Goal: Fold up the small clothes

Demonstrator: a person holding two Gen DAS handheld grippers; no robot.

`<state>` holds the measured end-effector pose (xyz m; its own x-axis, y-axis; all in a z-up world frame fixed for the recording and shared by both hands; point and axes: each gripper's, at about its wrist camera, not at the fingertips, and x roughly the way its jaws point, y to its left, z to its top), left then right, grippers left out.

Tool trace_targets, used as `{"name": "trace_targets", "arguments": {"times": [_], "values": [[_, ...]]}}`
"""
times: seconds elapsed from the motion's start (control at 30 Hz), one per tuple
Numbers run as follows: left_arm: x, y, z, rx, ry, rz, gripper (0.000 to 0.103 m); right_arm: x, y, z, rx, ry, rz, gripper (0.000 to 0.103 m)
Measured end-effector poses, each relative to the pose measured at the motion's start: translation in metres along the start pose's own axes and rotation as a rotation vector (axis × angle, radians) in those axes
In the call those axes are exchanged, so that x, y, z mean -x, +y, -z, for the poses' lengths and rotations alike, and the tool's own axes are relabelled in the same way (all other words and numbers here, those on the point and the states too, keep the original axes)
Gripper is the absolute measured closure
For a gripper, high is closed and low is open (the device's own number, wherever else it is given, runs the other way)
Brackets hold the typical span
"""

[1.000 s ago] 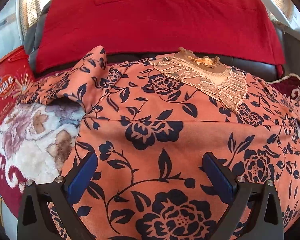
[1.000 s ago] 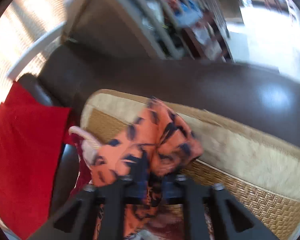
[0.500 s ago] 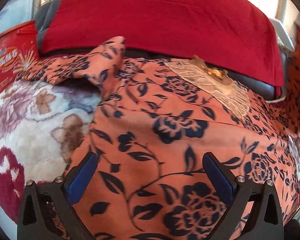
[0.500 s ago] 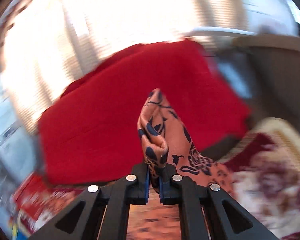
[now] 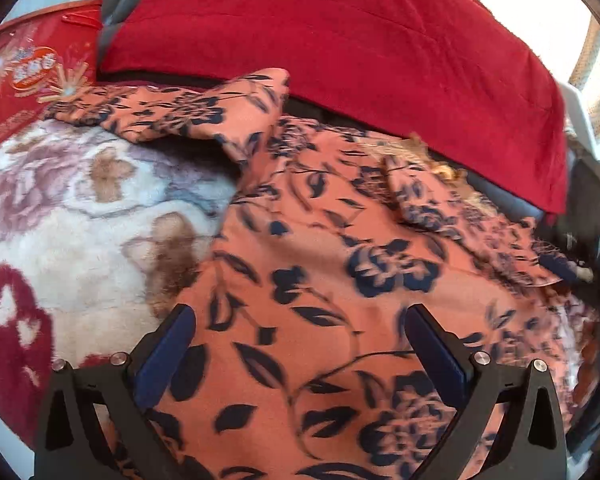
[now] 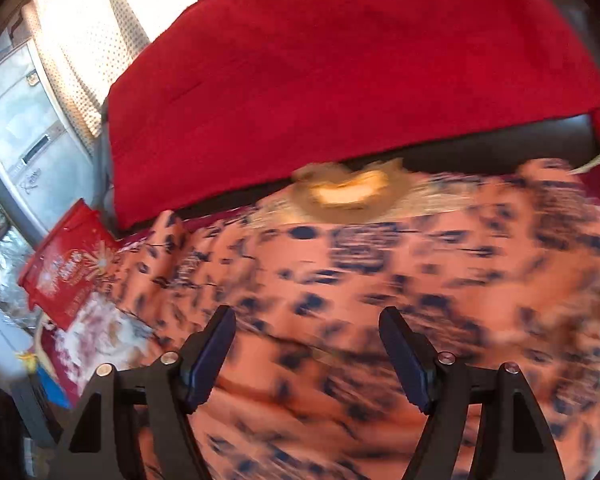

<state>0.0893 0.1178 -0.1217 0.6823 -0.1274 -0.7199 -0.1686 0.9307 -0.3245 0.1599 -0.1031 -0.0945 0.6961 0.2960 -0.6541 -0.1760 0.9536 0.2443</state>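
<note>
An orange blouse with dark blue flowers (image 5: 320,288) lies spread on the sofa seat, its lace collar toward the backrest. The right sleeve (image 5: 432,208) lies folded in over the chest. The left sleeve (image 5: 172,112) stretches out to the left over a fluffy blanket. My left gripper (image 5: 300,336) hovers open over the blouse's lower part, nothing between its fingers. In the blurred right wrist view the blouse (image 6: 380,300) fills the lower half, the collar (image 6: 348,192) at its top. My right gripper (image 6: 306,340) is over it, jaws opening, nothing between them.
A red cloth (image 5: 360,40) covers the sofa backrest behind the blouse. A white and maroon flowered blanket (image 5: 72,232) covers the seat at the left. A red printed bag (image 5: 28,68) stands at the far left, also the red bag (image 6: 64,272). A window with dotted curtains (image 6: 88,36) is behind.
My right gripper swung left carrying the right sleeve, laid it over the chest and let go; its jaws went from shut to open. My left gripper drifted and rolled slightly over the blouse.
</note>
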Motion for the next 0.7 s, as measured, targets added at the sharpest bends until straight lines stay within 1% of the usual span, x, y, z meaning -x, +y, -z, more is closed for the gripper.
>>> {"name": "trace_targets", "arguments": {"times": [0.07, 0.1, 0.17, 0.2, 0.23, 0.27, 0.3, 0.33, 0.37, 0.4, 0.43, 0.47, 0.53, 0.57, 0.6, 0.67, 0.7], "values": [[0.005, -0.006, -0.010, 0.040, 0.016, 0.083, 0.000, 0.019, -0.022, 0.009, 0.029, -0.034, 0.049, 0.025], [0.006, -0.009, -0.018, 0.067, 0.026, 0.143, 0.000, 0.016, -0.027, 0.018, 0.029, -0.036, 0.066, 0.025], [0.002, -0.020, -0.042, 0.119, 0.065, 0.281, 0.000, 0.013, -0.044, 0.029, 0.008, -0.023, 0.072, 0.025], [-0.005, -0.024, -0.053, 0.150, 0.094, 0.328, 0.000, 0.008, -0.053, 0.040, -0.008, -0.015, 0.071, 0.025], [-0.016, -0.028, -0.065, 0.189, 0.134, 0.362, 0.001, 0.004, -0.060, 0.048, -0.024, -0.012, 0.064, 0.026], [-0.028, -0.033, -0.075, 0.218, 0.164, 0.380, 0.003, 0.001, -0.062, 0.052, -0.033, -0.021, 0.053, 0.026], [-0.044, -0.037, -0.083, 0.242, 0.201, 0.392, 0.009, 0.002, -0.066, 0.058, -0.042, -0.051, 0.034, 0.026], [-0.062, -0.040, -0.089, 0.271, 0.252, 0.402, 0.014, 0.004, -0.068, 0.059, -0.054, -0.068, 0.021, 0.026], [-0.078, -0.041, -0.090, 0.303, 0.303, 0.402, 0.024, 0.003, -0.070, 0.059, -0.062, -0.069, 0.011, 0.026], [-0.095, -0.042, -0.089, 0.344, 0.356, 0.397, 0.032, 0.003, -0.073, 0.059, -0.073, -0.072, -0.008, 0.026], [-0.109, -0.043, -0.087, 0.372, 0.395, 0.388, 0.033, 0.004, -0.076, 0.060, -0.082, -0.075, -0.023, 0.025], [-0.118, -0.043, -0.085, 0.388, 0.412, 0.373, 0.036, 0.005, -0.079, 0.060, -0.094, -0.079, -0.039, 0.025], [-0.121, -0.045, -0.085, 0.399, 0.396, 0.331, 0.046, 0.004, -0.083, 0.061, -0.108, -0.090, -0.063, 0.025], [-0.118, -0.047, -0.086, 0.379, 0.379, 0.305, 0.078, 0.003, -0.083, 0.061, -0.110, -0.093, -0.066, 0.025], [-0.115, -0.051, -0.089, 0.338, 0.369, 0.275, 0.096, 0.004, -0.084, 0.061, -0.113, -0.096, -0.069, 0.025], [-0.105, -0.056, -0.097, 0.303, 0.323, 0.260, 0.096, 0.005, -0.085, 0.062, -0.117, -0.097, -0.073, 0.025], [-0.090, -0.062, -0.102, 0.254, 0.263, 0.243, 0.096, 0.005, -0.085, 0.062, -0.119, -0.097, -0.076, 0.025]]}}
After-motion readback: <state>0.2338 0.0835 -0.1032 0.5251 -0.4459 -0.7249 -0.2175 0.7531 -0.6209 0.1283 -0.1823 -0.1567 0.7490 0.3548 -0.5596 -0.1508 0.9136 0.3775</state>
